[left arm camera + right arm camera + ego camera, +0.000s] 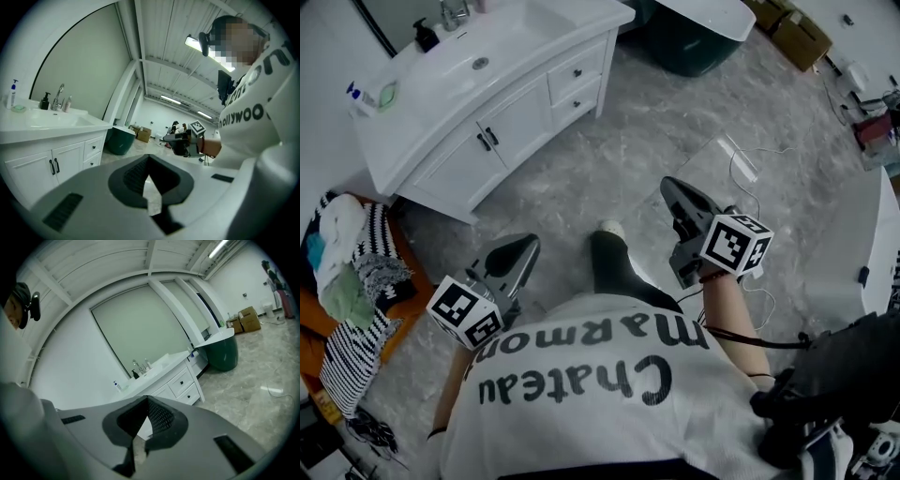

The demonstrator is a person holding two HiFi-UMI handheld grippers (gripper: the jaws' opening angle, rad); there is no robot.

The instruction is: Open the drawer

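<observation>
A white vanity (411,120) stands at the upper left of the head view, with two small drawers, the upper drawer (575,71) above the lower drawer (576,100), both closed, each with a dark knob. My left gripper (528,246) and right gripper (670,186) hang over the marble floor, well short of the vanity, both shut with nothing between the fingers. In the left gripper view the drawers (93,147) show at the left, beyond my left gripper (149,159). The right gripper view has the drawers (180,382) just past my right gripper (146,401).
Two cupboard doors (478,141) with dark handles sit left of the drawers. A dark green tub (694,37) stands right of the vanity. A heap of clothes (352,281) lies at the left, cardboard boxes (802,37) at the back right, and a white cable (741,169) on the floor.
</observation>
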